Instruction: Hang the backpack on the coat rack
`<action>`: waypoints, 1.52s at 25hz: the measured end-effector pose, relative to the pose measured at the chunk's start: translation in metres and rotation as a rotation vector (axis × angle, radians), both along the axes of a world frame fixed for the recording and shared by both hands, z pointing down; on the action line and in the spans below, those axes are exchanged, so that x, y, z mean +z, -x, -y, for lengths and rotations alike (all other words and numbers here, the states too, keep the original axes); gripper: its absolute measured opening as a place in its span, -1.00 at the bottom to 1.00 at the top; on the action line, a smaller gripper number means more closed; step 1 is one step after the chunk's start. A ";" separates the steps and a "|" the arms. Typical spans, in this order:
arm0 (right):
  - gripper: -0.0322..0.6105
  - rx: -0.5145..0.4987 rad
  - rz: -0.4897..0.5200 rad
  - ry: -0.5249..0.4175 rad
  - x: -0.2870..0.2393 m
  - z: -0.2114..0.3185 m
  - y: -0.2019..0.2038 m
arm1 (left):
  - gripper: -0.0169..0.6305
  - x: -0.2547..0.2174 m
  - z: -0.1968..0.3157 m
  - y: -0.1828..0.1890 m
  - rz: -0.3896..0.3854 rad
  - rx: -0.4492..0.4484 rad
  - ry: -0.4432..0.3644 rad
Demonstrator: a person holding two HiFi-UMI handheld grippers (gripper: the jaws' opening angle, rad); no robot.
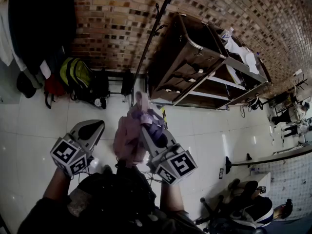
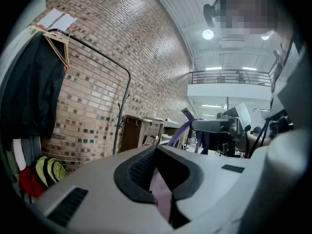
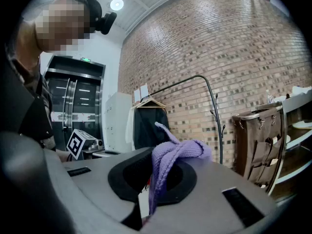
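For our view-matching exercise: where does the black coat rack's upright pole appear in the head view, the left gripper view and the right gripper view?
Head view: coat rack, its pole slanting through the upper centre.
Left gripper view: coat rack left of centre, under its curved rail.
Right gripper view: coat rack right of centre, rail curving leftward.
Shared landmark: the brick wall behind it.

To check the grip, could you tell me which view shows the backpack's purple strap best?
The right gripper view: the purple strap sits pinched in the right gripper's shut jaws. The head view shows it blurred above the backpack; the left gripper view, small and distant.
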State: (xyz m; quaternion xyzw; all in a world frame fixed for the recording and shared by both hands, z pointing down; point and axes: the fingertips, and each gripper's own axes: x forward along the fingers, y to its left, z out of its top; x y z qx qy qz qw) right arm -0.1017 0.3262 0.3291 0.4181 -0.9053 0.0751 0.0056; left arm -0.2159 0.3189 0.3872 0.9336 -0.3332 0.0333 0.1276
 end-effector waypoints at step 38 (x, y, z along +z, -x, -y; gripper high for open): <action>-0.91 -0.187 0.011 0.167 0.060 0.360 -0.166 | -0.87 0.000 0.368 -0.169 0.049 -0.204 -0.004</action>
